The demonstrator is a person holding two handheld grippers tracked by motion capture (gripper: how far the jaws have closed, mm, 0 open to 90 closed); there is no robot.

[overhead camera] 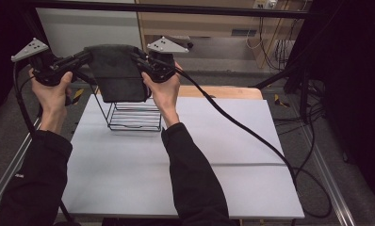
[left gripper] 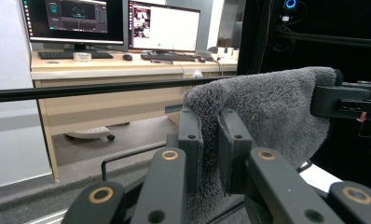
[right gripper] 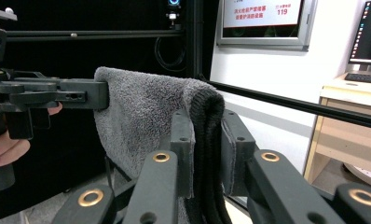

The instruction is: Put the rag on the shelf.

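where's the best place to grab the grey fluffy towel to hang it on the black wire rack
By its two top corners, one from each side: the grey fluffy towel hangs flat between the left gripper and right gripper above the black wire rack, each shut on a folded corner.

We see our right tool (right gripper: 207, 140) pinching the folded edge of a grey fluffy terry towel (right gripper: 141, 121) between its black jaws. The towel hangs spread toward the left tool (right gripper: 97, 94), which clamps its far corner, a hand (right gripper: 6, 149) below it.
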